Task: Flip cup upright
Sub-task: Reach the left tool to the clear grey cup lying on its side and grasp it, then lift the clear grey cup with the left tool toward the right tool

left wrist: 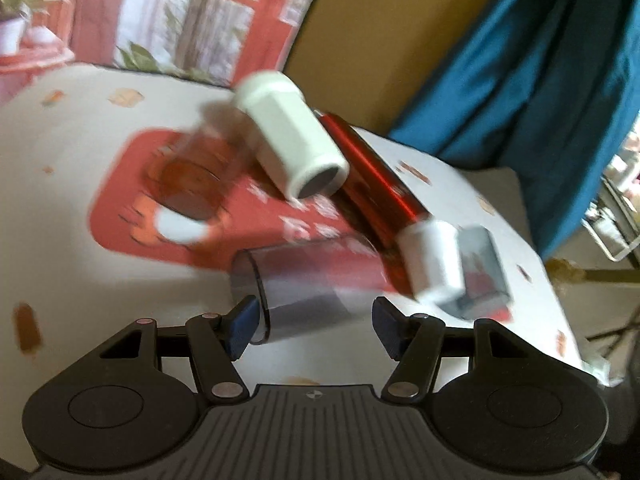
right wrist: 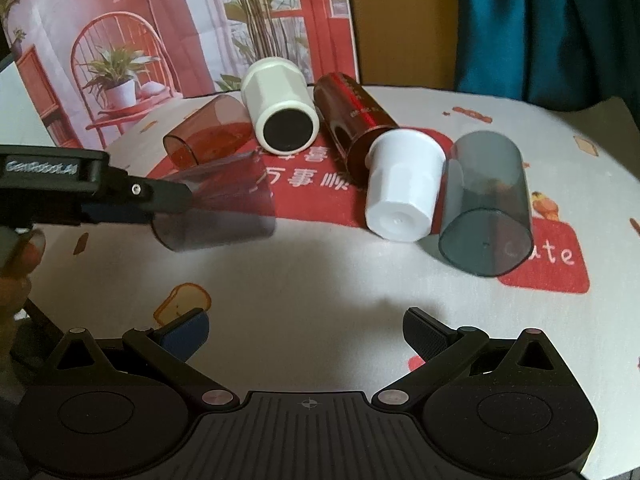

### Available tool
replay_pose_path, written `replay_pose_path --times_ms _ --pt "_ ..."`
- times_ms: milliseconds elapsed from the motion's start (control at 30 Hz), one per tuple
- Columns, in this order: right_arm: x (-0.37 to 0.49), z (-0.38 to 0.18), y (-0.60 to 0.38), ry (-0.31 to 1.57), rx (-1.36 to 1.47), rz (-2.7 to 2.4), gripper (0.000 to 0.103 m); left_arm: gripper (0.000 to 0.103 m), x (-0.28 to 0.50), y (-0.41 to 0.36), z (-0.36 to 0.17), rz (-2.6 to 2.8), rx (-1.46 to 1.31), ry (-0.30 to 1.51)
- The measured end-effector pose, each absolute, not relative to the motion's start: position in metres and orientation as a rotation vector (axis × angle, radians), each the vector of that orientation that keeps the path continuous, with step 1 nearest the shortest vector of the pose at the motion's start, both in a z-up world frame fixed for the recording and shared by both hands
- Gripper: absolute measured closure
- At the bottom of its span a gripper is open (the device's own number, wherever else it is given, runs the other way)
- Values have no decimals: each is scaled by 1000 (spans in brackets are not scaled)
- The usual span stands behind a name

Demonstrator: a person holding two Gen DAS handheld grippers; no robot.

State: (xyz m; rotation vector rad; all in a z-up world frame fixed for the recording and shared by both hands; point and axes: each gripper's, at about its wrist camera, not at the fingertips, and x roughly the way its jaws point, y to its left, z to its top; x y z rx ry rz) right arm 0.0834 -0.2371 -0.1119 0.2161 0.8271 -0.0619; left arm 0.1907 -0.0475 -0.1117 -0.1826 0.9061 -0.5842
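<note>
Cup in hand: the smoky grey cup (right wrist: pixel 216 208) lies on its side at the left of the table (right wrist: pixel 320 300), its open mouth turned toward my left side, over the edge of the red print on the cloth.
Left gripper (left wrist: pixel 314 320): my jaws stand on either side of the cup's rim end. One blue pad (left wrist: pixel 244 322) looks to be against the wall; the other shows a gap, and the blur keeps me from telling whether I grip it at all.
Right gripper (right wrist: pixel 306 330): jaws spread wide, holding nothing, well back from every cup.
Risk, slip: thin, smooth, see-through plastic held near the rim only. If I tip it up on such a hold, it may swivel between the pads or pop free.
Risk, roll: a round cup on its side, if dropped, would likely roll toward the table edge or into its neighbours.
Neighbours: an amber cup (right wrist: pixel 206 136), a white cup (right wrist: pixel 280 114), a dark red tumbler (right wrist: pixel 356 120), a second white cup (right wrist: pixel 404 188) and another grey cup (right wrist: pixel 486 208) lie close behind.
Risk, knock: a wide swing could strike the amber one, just beside my cup.
Risk, landing: set down tilted, it may topple again.
</note>
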Motion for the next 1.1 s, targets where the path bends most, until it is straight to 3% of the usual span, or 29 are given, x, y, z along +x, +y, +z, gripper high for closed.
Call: replay_pose_path --times_ms 133,300,667,1100 --pt "80 -112 -239 826 225 -69 0 38 182 -56 -104 -644 -136 887" --pt "80 -113 -239 830 237 -71 0 35 185 -61 -86 -613 59 710" --pt "79 -113 -245 831 252 -98 0 27 218 -97 -121 -672 184 765" --pt "74 -111 -249 837 286 -85 0 43 197 -91 -111 -624 138 838"
